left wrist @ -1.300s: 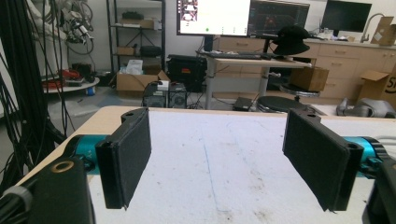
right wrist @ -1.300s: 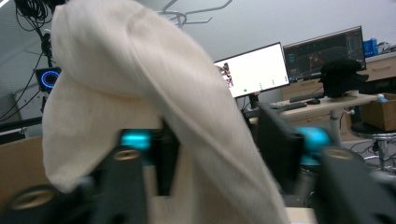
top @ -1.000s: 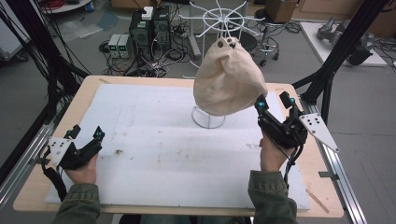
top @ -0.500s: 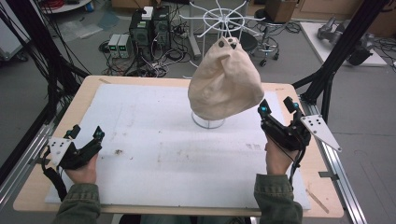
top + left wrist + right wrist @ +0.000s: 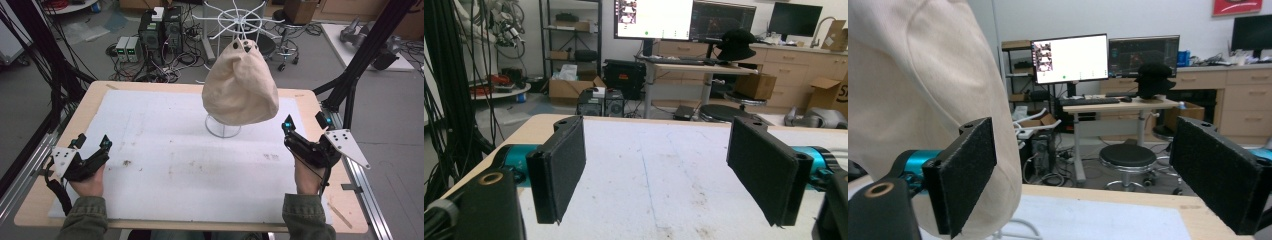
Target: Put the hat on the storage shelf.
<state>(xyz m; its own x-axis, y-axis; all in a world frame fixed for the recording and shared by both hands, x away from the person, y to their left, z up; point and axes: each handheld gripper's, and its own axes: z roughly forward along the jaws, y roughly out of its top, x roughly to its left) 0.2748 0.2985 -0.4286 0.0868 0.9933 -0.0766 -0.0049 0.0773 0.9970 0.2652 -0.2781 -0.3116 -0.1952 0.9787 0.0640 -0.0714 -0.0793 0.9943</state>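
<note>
A cream cloth bag (image 5: 240, 90) hangs over a white wire stand, whose ring base (image 5: 223, 126) rests on the white mat at the table's centre back. In the right gripper view the bag (image 5: 923, 100) looms at the left, just beyond the left jaw. My right gripper (image 5: 303, 125) is held open at the right side of the table, a short way right of the bag and apart from it. My left gripper (image 5: 93, 142) rests open near the front left corner, with only bare mat (image 5: 659, 170) between its jaws.
A white mat (image 5: 165, 165) covers most of the wooden table (image 5: 30, 210). Black frame posts (image 5: 350, 75) rise at both sides. Beyond the far edge stand computer boxes (image 5: 160, 30), cables, a stool (image 5: 1128, 157) and desks with monitors (image 5: 1070, 57).
The bag has swung slightly from side to side on its stand. My right gripper has drifted a little toward the near right, away from the bag. The left gripper has stayed put.
</note>
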